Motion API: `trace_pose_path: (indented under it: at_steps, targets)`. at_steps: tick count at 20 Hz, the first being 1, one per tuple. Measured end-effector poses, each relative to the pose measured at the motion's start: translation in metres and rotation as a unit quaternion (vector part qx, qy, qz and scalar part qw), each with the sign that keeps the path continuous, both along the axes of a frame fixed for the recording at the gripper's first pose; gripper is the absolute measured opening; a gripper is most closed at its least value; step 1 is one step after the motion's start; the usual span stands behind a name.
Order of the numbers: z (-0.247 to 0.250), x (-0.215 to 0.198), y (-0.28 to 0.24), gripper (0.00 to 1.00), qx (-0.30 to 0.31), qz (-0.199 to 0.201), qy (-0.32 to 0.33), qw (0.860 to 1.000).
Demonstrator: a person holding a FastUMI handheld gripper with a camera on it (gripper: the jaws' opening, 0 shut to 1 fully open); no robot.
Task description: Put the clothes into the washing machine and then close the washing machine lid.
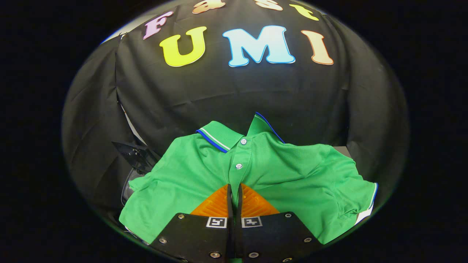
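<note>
A green polo shirt point(292, 171) with a blue-and-white trimmed collar and two white buttons hangs spread out just ahead of my fingers. My gripper point(234, 188) is shut on the shirt's button placket, a thin fold of green cloth pinched between the two fingers. The shirt drapes down on both sides of the fingers and hides what lies beneath it. At the shirt's left, a dark raised panel point(133, 155) and a curved grey rim point(126, 186) peek out, likely the washing machine; most of it is covered.
The booth's black cloth wall point(234, 95) stands close behind the shirt. A small grey surface edge point(343, 149) shows past the shirt's right shoulder.
</note>
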State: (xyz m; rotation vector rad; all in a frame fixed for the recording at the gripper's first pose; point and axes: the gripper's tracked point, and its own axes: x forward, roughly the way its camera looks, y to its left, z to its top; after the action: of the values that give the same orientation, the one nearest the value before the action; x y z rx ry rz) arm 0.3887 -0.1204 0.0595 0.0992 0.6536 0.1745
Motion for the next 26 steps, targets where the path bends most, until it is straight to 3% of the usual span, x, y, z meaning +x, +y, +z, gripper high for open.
trace_pose_path:
  at_steps: [10,19,26]
  targets:
    - [0.062,-0.016,0.035,0.0,0.103,0.009,-0.063,0.993]
    - [0.098,-0.03,0.103,0.0,0.151,0.04,-0.074,0.985]
    - [0.122,-0.041,0.169,0.0,0.155,0.076,-0.091,0.981]
